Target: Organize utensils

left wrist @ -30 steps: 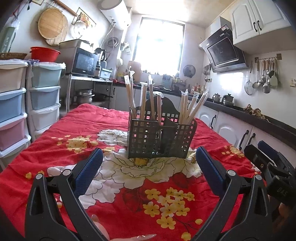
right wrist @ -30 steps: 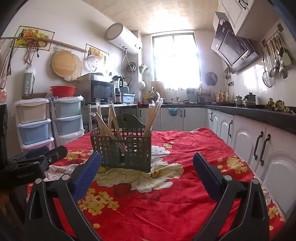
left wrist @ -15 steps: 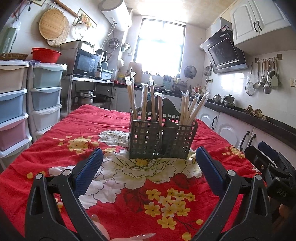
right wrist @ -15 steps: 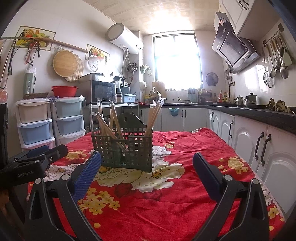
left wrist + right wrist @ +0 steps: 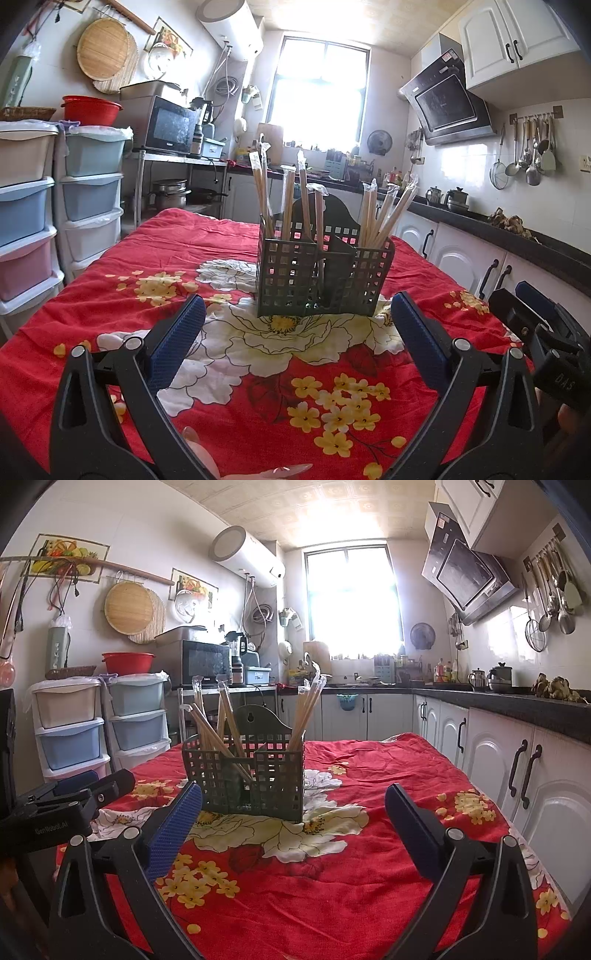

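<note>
Nothing's really moved in the last second, basket just looks a touch closer. Left gripper [image 5: 297, 317] and right gripper [image 5: 293, 806] both hang wide apart with nothing in them above the red floral table [image 5: 369, 886]. Further back sits the green caddy [image 5: 319, 278], wrapped chopsticks [image 5: 384, 212] standing in its compartments.

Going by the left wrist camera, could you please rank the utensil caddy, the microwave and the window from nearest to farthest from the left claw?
Measured from the left claw, which is open and empty:
1. The utensil caddy, straight ahead on the red floral tablecloth.
2. The microwave, farther back on the left, on a shelf beyond the table.
3. The window, in the far wall at the end of the kitchen.
</note>
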`<act>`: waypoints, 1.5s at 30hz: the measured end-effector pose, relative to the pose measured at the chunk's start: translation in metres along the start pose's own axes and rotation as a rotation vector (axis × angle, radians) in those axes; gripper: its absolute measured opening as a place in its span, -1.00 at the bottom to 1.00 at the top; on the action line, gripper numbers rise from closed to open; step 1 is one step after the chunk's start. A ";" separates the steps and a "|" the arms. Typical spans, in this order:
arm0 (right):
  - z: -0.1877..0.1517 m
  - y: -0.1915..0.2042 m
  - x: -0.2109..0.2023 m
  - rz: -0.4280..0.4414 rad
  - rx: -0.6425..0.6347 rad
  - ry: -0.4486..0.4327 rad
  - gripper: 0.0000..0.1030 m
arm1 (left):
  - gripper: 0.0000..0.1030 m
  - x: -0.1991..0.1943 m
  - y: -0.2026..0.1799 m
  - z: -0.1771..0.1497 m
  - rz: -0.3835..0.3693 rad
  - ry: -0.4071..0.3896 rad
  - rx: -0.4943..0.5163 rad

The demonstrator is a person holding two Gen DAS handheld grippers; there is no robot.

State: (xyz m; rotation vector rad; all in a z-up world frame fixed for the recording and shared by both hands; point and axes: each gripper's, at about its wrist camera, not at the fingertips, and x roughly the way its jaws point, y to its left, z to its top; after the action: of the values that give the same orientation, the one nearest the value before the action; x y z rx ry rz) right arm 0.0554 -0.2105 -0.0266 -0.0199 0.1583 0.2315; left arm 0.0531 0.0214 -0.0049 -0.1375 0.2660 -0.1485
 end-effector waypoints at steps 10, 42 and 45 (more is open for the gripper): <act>0.000 0.000 0.000 -0.001 0.000 0.002 0.88 | 0.80 0.000 0.000 0.000 -0.001 -0.002 0.004; 0.000 0.000 0.000 -0.003 0.003 0.001 0.88 | 0.80 0.004 0.005 -0.002 -0.010 0.023 -0.009; -0.001 0.000 -0.001 -0.004 0.004 0.002 0.88 | 0.80 0.005 0.006 -0.002 -0.011 0.024 -0.009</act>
State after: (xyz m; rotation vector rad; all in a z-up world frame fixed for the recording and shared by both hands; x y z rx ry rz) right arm 0.0545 -0.2106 -0.0273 -0.0169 0.1604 0.2273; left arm 0.0578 0.0258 -0.0090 -0.1463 0.2905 -0.1597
